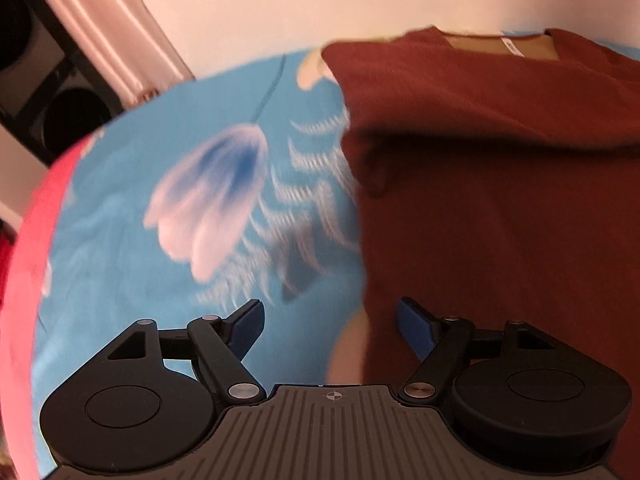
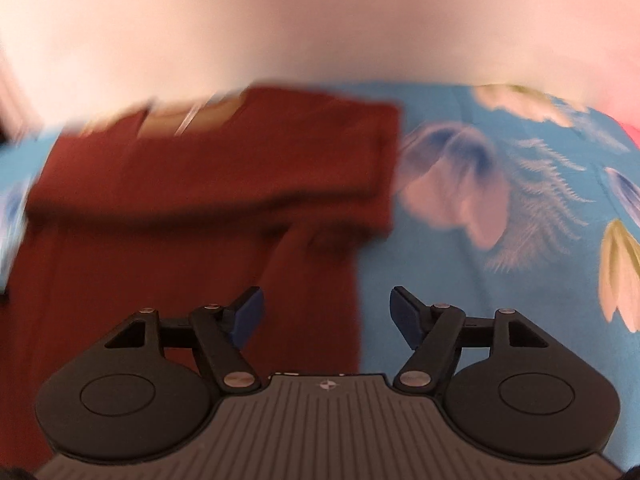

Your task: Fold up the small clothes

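Left wrist view: we note both tools, left tool and right tool, spread and empty over the rust shirt lying partly folded on the floral bedsheet; we advise pinching matching hem corners.

A blue flower-printed bedsheet carries one thing — a rust-red shirt, sleeves folded in.

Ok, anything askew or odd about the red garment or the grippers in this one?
Nothing is damaged or spilled. The rust-red shirt lies on the blue floral sheet with both sleeves already folded in; the fold line runs slightly slanted. The left gripper and right gripper are both open and empty. Motion blur hides finer detail.
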Motion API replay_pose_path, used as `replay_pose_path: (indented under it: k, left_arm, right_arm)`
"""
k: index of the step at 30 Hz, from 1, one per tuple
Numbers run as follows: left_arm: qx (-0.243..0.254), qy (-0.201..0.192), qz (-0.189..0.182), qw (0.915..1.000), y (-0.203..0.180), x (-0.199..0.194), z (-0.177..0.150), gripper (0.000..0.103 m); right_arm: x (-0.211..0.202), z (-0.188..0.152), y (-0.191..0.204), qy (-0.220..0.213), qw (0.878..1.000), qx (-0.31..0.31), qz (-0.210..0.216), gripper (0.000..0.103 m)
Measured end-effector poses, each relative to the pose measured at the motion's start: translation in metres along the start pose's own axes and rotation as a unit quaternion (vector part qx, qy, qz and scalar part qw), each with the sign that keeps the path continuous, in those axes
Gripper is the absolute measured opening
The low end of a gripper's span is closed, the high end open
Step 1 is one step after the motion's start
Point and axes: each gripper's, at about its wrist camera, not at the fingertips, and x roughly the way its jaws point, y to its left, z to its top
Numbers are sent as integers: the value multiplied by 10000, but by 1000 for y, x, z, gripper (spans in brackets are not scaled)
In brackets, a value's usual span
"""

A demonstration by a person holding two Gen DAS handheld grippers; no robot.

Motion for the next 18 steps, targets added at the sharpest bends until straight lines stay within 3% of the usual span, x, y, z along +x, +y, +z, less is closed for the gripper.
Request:
replay_pose_path:
  k: [3,5,11,14,16,18]
  left_arm:
    - [-48,243,-99,9996,-6,-2,-15,103]
    - [-73,314,-173,9993,-9,-3,-23,103]
    - [-334,571,29,9978,-1,11,-22,103]
    - [-877,736,-371,9927,18,20,-23,103]
    - [-1466,877,-722,9827,34,27,-29,103]
    - [-1620,807,-862,9797,43,28,-31,103]
  right_arm:
    - [-3,-23,14,391,9983,-435,16,79]
    - [-7,-37,18,527,9971,-548,2,86]
    - [-8,-50,6,752,9970,-153,128,96]
    - [-6,-48,9,789,9966,-209,105,97]
    - [-5,-50,10,778,9967,-207,92,98]
    - [-9,-52,10,779,9967,-187,103,98]
